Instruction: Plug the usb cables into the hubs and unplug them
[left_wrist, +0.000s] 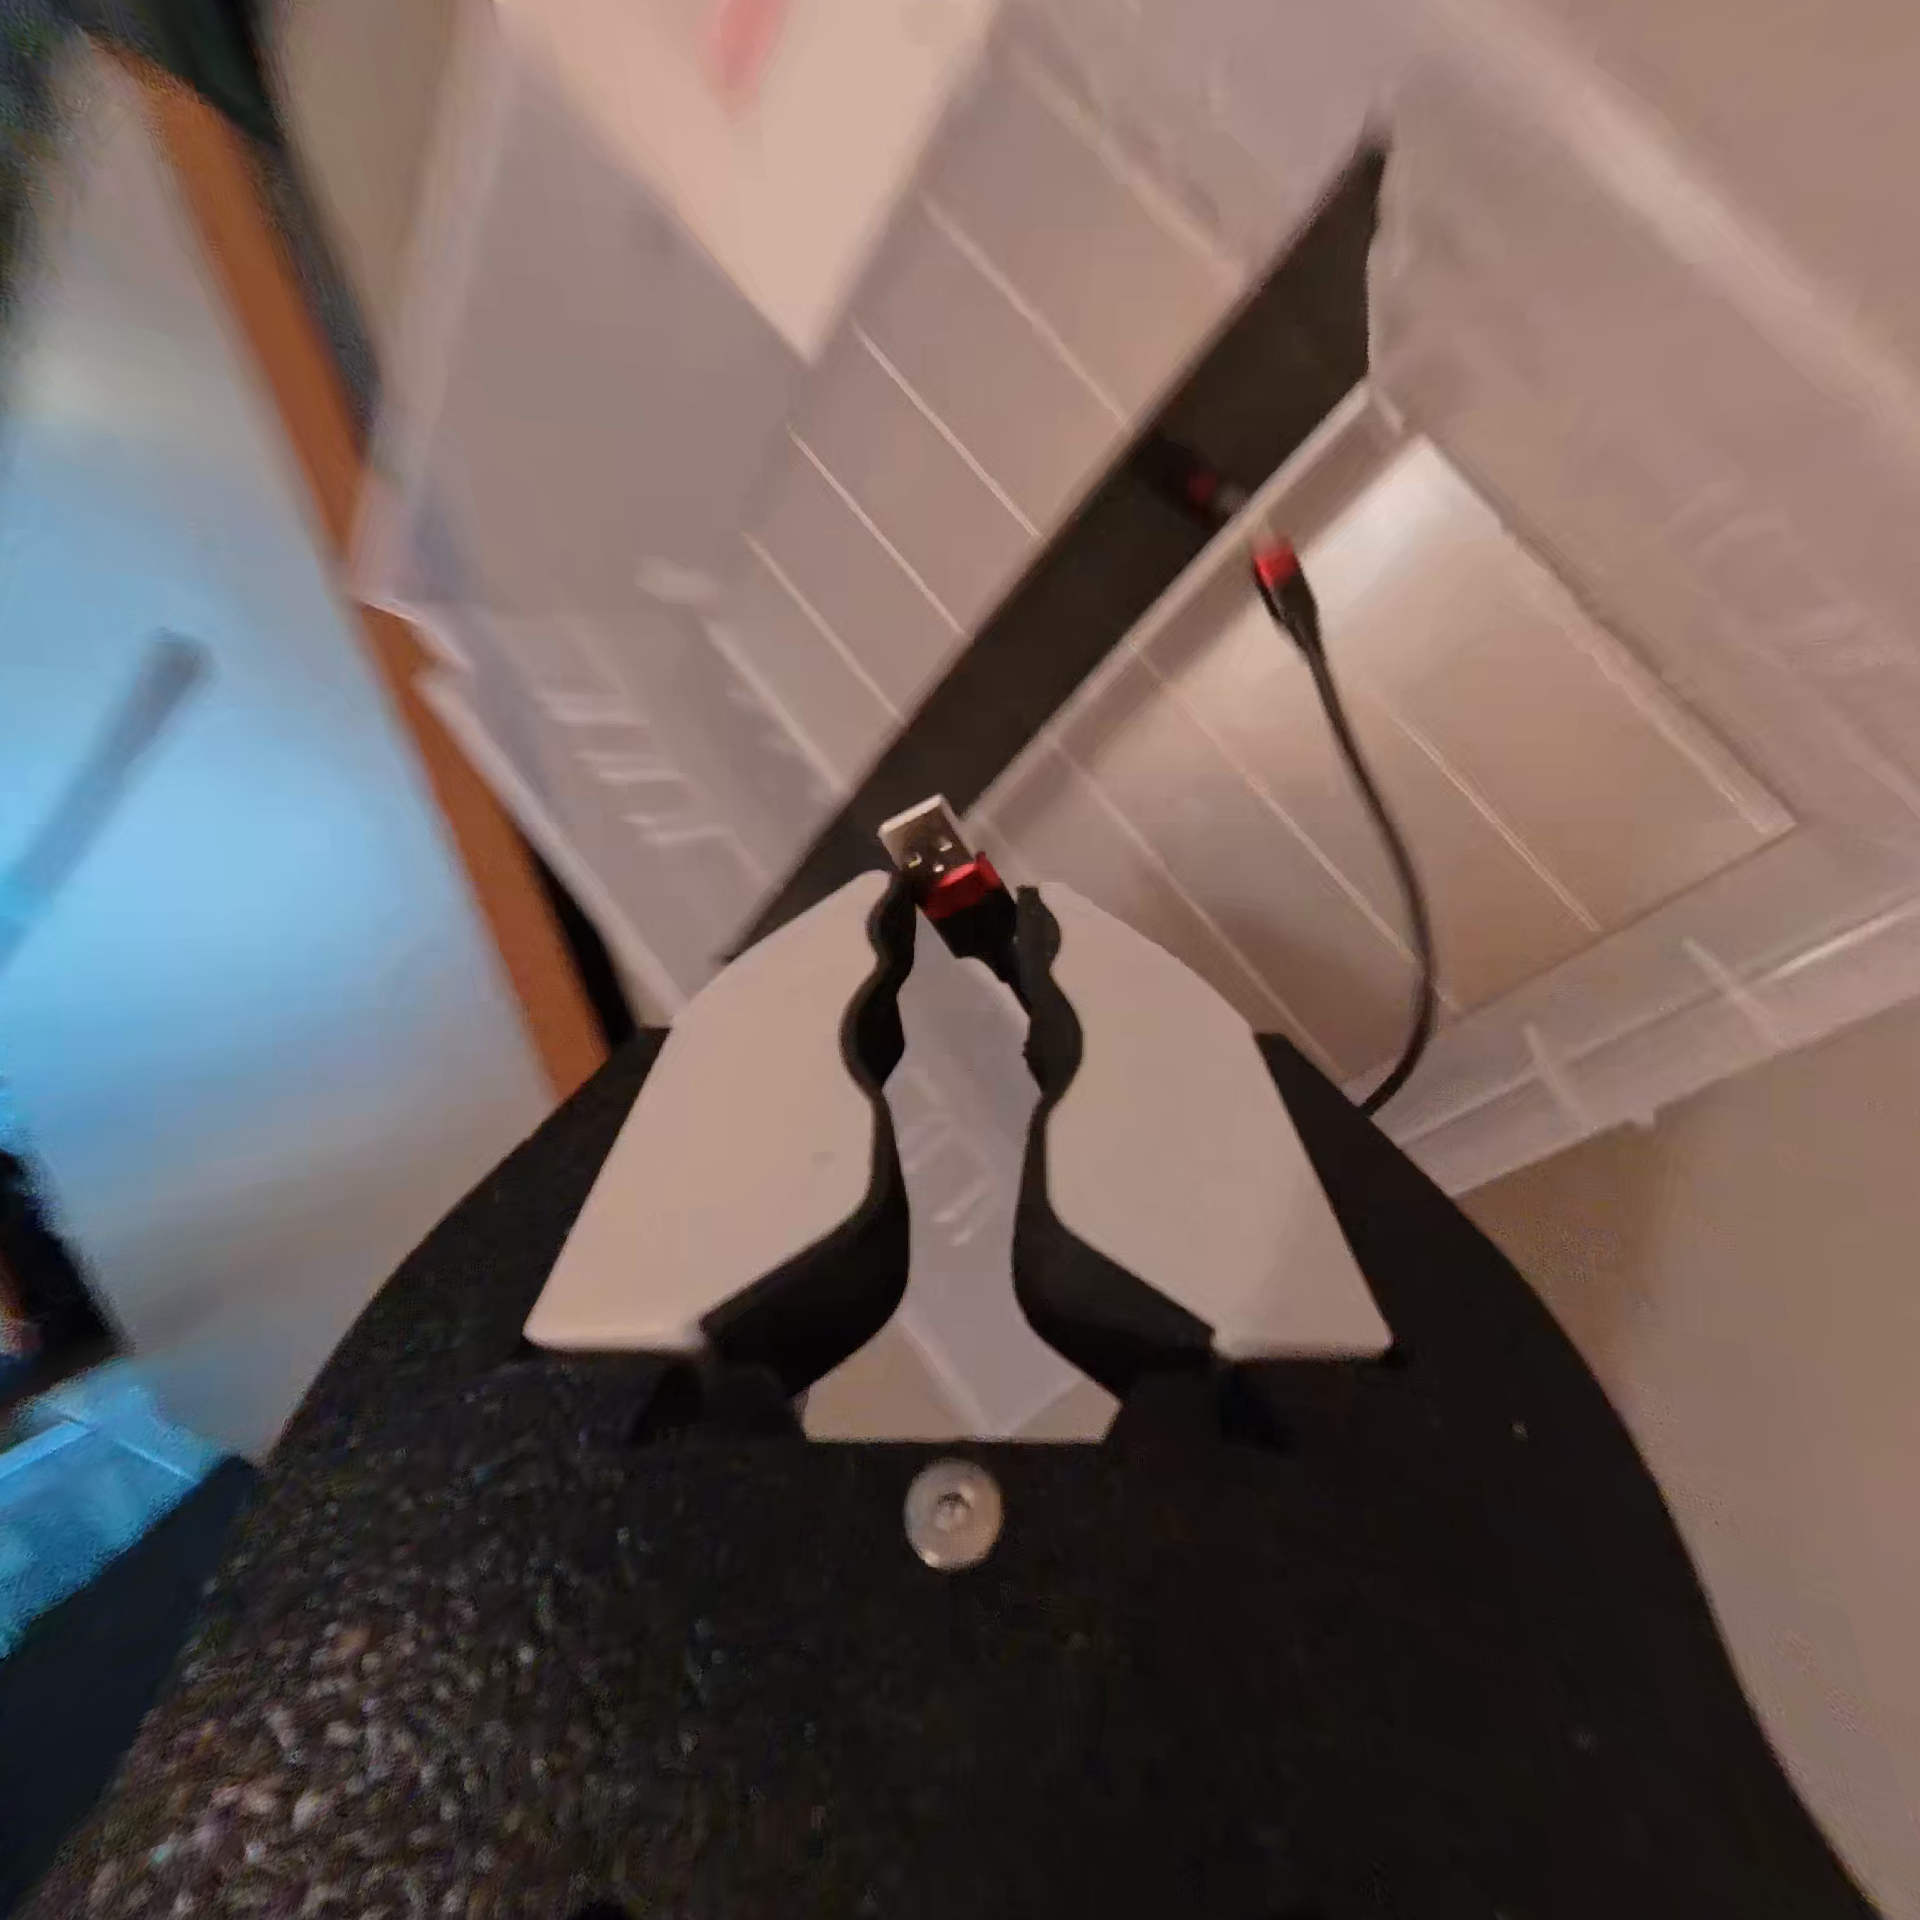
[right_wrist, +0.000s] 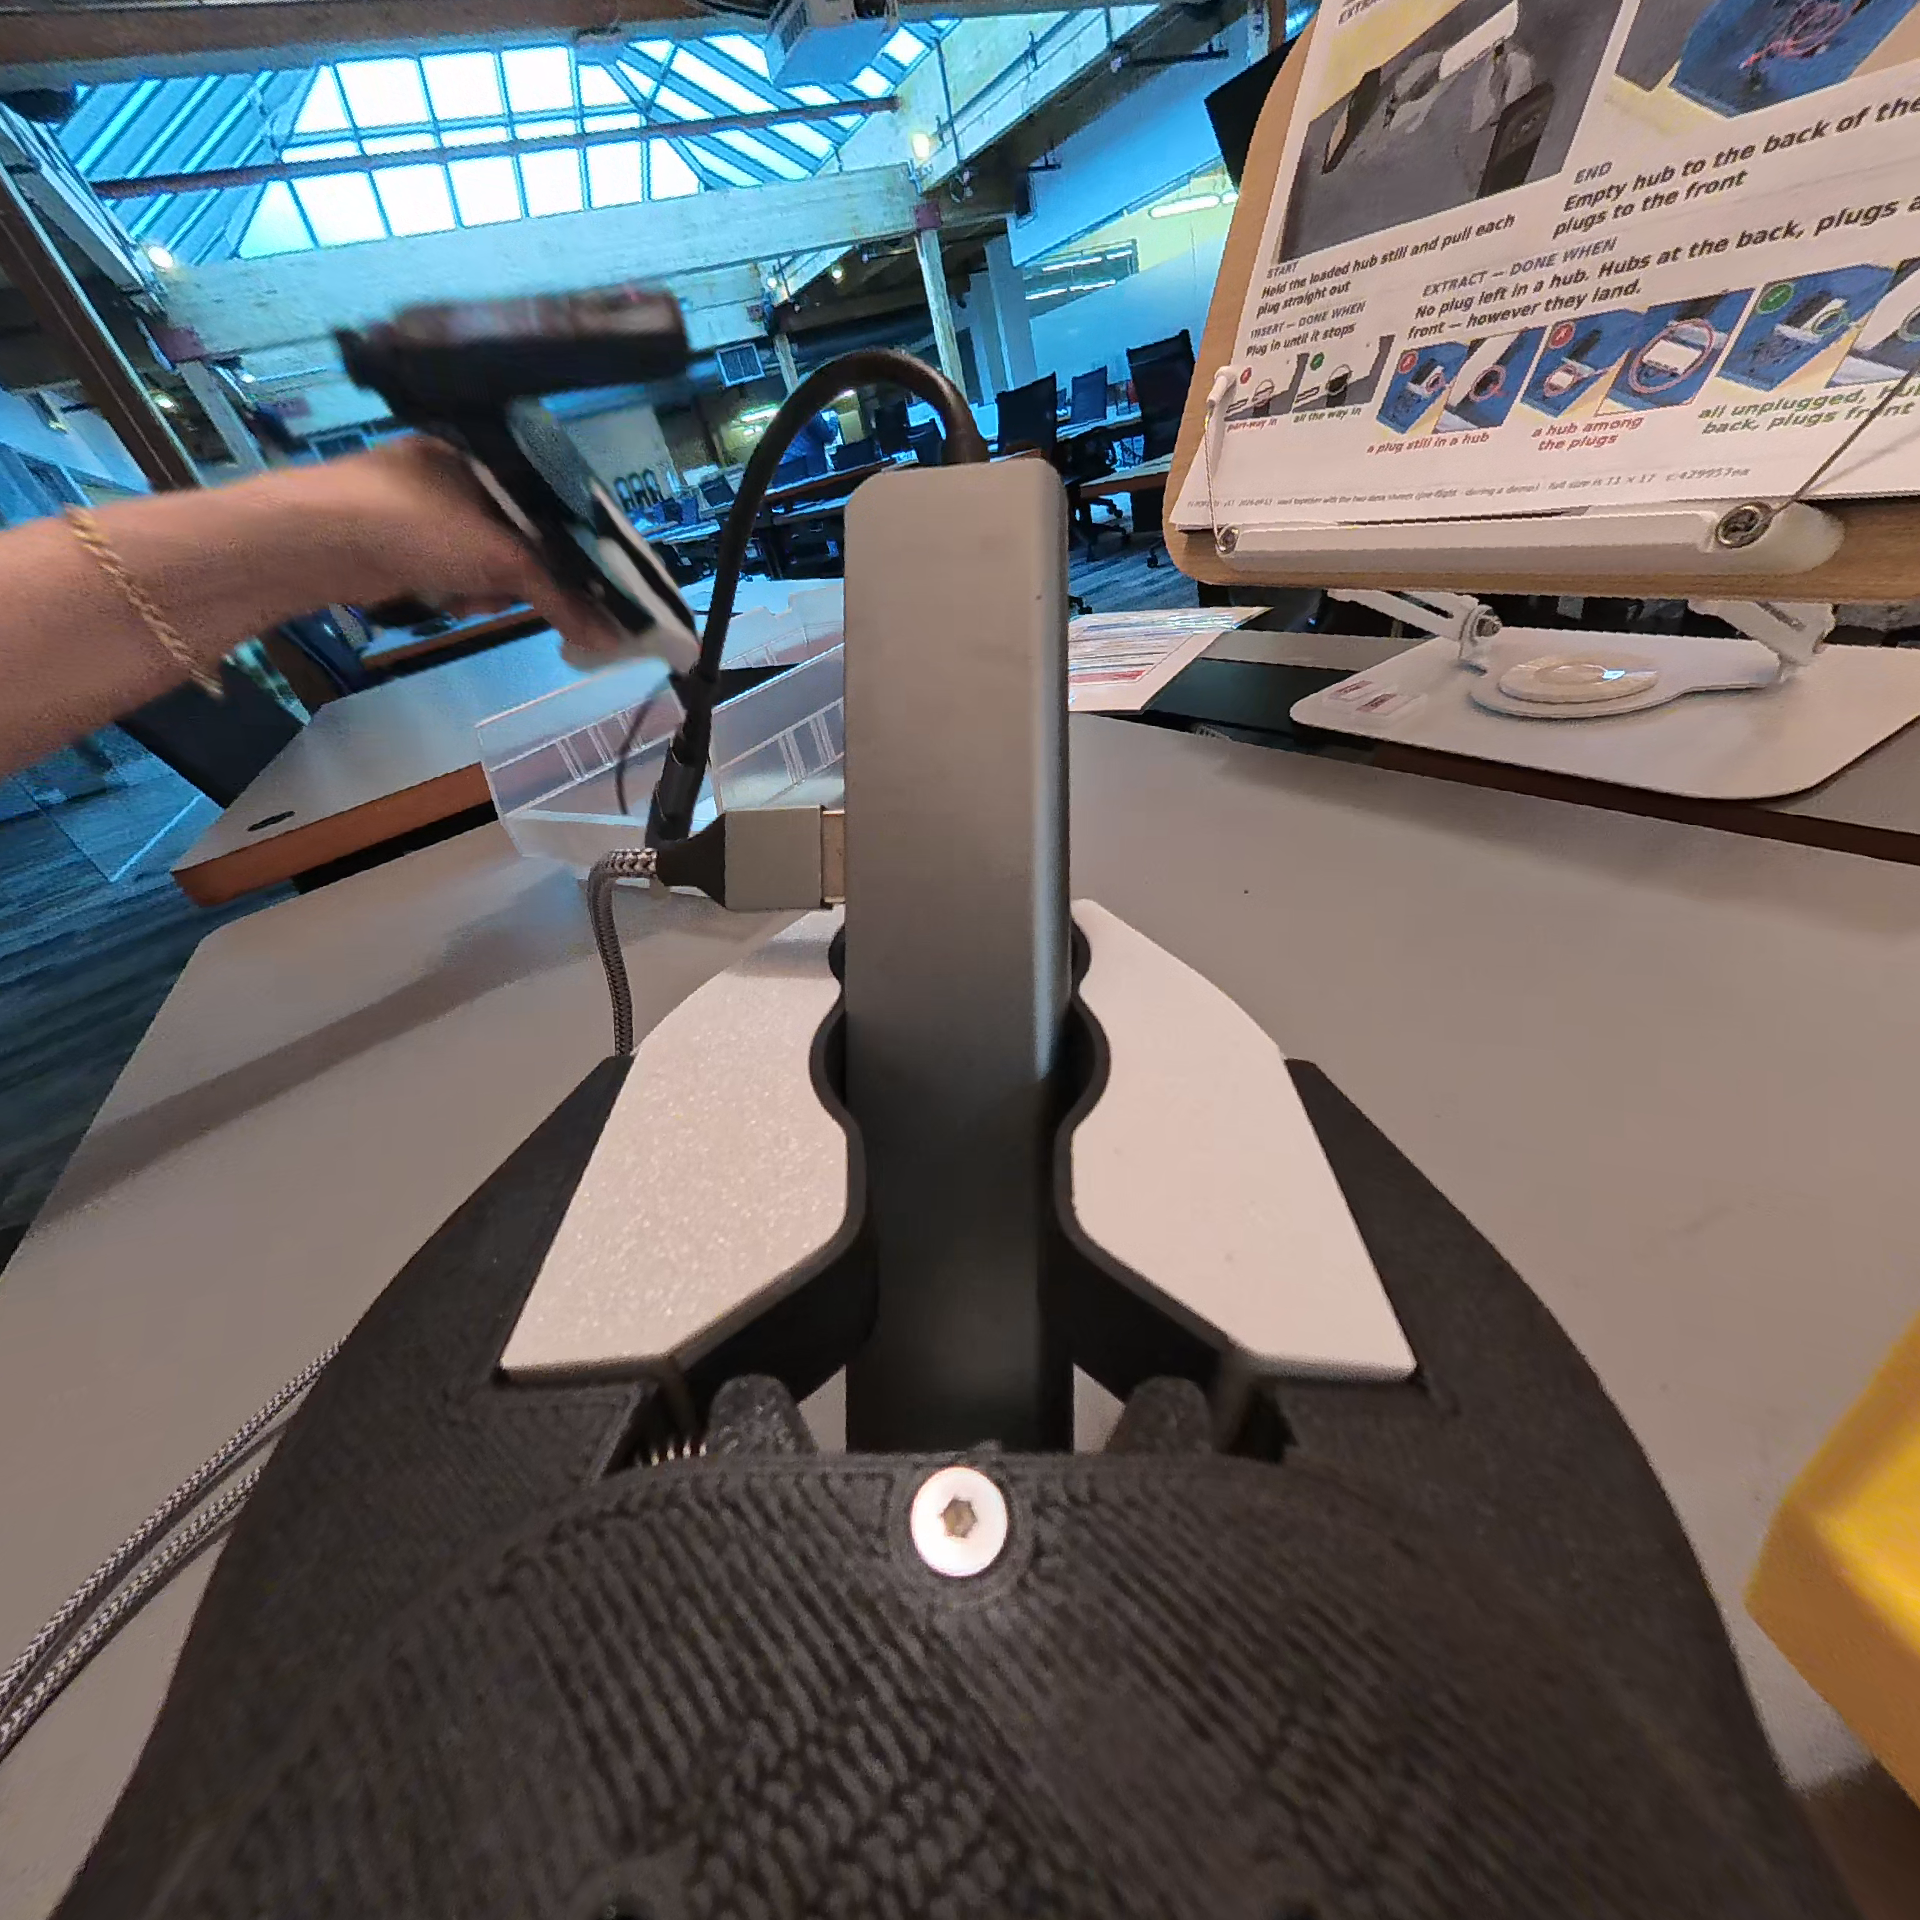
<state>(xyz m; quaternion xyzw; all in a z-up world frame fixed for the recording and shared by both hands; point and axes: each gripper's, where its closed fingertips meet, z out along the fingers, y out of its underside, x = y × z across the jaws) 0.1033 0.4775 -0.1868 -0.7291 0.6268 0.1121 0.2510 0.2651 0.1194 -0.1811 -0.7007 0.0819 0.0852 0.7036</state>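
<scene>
Gripping the grey hub (right_wrist: 956, 831) upright between its fingers, the right gripper (right_wrist: 956, 1049) keeps it raised above the table (right_wrist: 1455, 1039), with one silver plug (right_wrist: 774, 857) already seated in its left side. The left gripper (left_wrist: 956, 914) is clenched on the red-collared USB plug (left_wrist: 940, 857), carried clear of the hub over a clear plastic tray (left_wrist: 1403, 727). For a clean insertion, judge the plug's orientation first, align its metal shell squarely with a free port, hold the hub steady, and press straight in until it stops.

Instruction sheet (right_wrist: 1558, 260) on stand (right_wrist: 1558, 686)
</scene>
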